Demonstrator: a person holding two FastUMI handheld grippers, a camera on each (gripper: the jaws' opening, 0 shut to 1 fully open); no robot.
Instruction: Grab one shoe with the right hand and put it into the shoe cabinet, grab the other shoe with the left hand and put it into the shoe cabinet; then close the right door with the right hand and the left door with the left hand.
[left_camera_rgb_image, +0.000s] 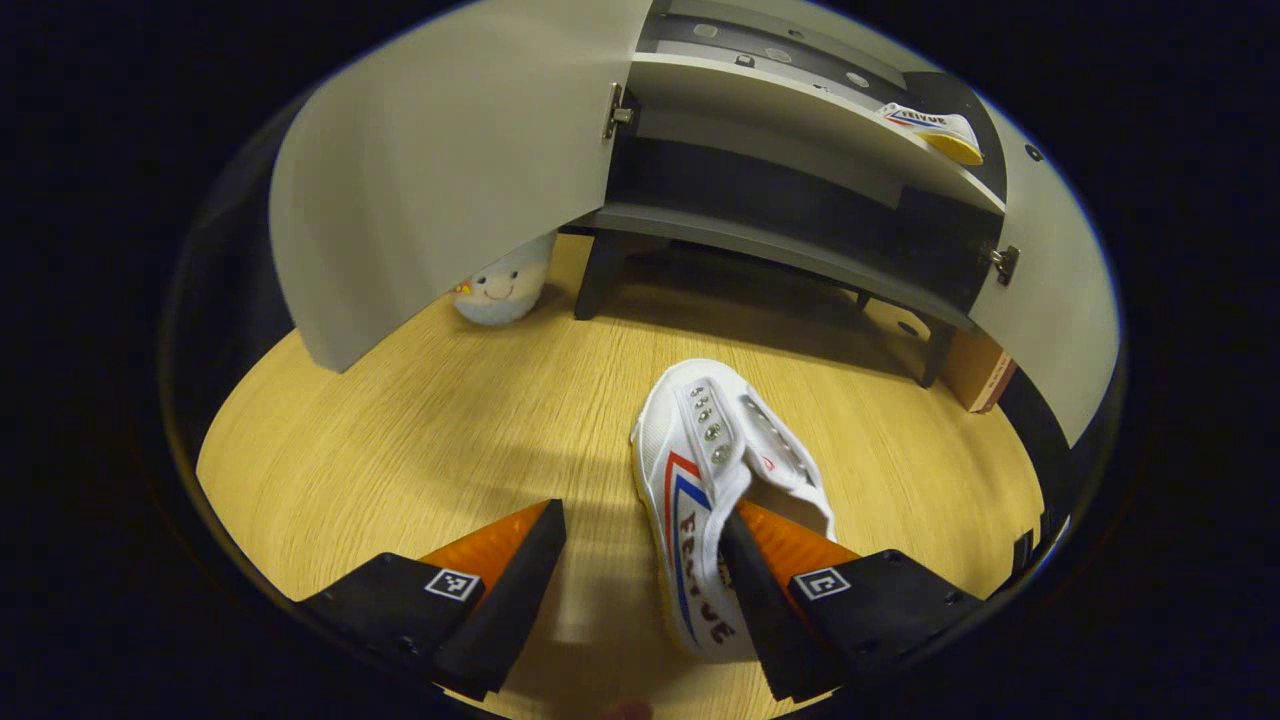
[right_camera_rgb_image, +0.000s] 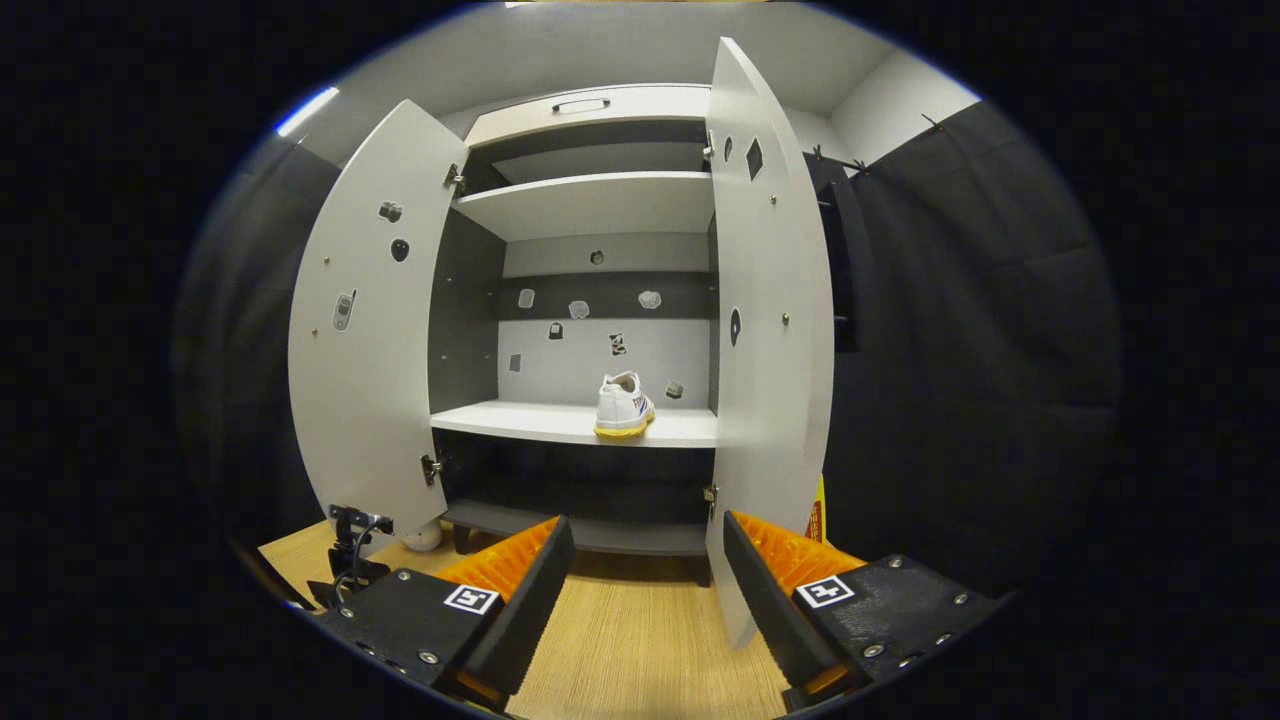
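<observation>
reading "feiyue" along the white shoe (left_camera_rgb_image: 700, 480) by the left gripper (left_camera_rgb_image: 640, 560).

Pale wood-grain floor (left_camera_rgb_image: 480, 420) underfoot, running ahead of the hand-held gripper to the cabinet's dark legs. Soft white plush toy (left_camera_rgb_image: 500, 290) with a little face, resting on the floor beyond and to the left, tucked behind the open door's lower edge. Brown box (left_camera_rgb_image: 980, 372) standing on the floor far right, partly hidden. In the right gripper view: black cloth wall (right_camera_rgb_image: 980, 360) hanging to the right, a plain grey wall (right_camera_rgb_image: 620, 50) above and behind, a bright strip of light (right_camera_rgb_image: 307, 110) up at the left. Small black camera mount (right_camera_rgb_image: 350, 555) low at the left, on the floor's edge.
</observation>
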